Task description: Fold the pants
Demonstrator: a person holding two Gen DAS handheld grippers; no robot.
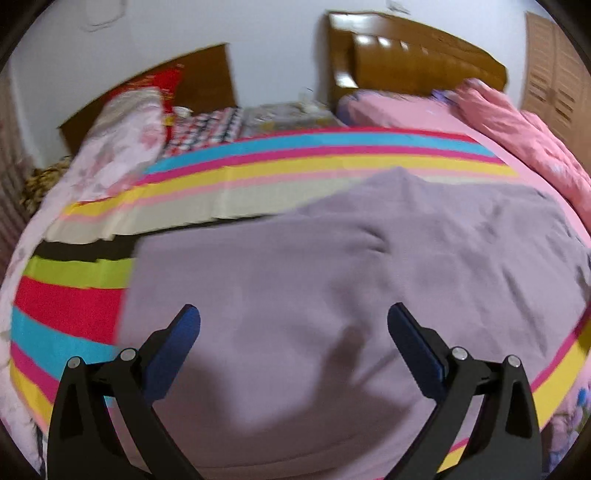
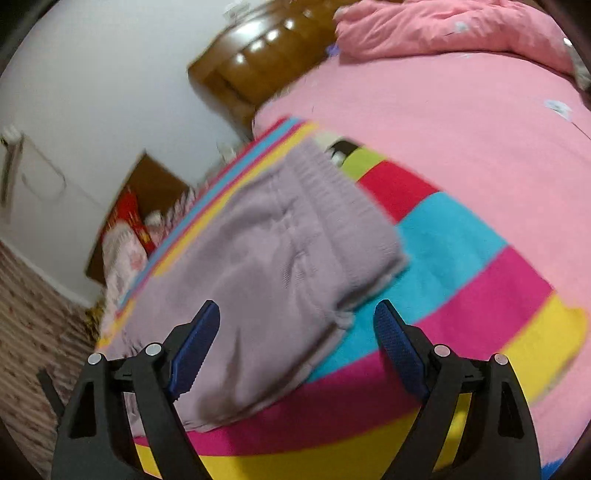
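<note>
left gripper (image 1: 293, 325): wide, empty, over pants (image 1: 332, 277) mid-cloth | right gripper (image 2: 297, 321): wide, empty, pants (image 2: 266, 258) edge just ahead-left | pants flat on striped blanket (image 2: 461, 258), long axis running up-right to waistband | judged: right nearer an edge.

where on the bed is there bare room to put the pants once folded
Free: the striped blanket right of the pants, and the pink sheet beyond it. Crowded: the quilt by the headboard, and the pillows.
</note>
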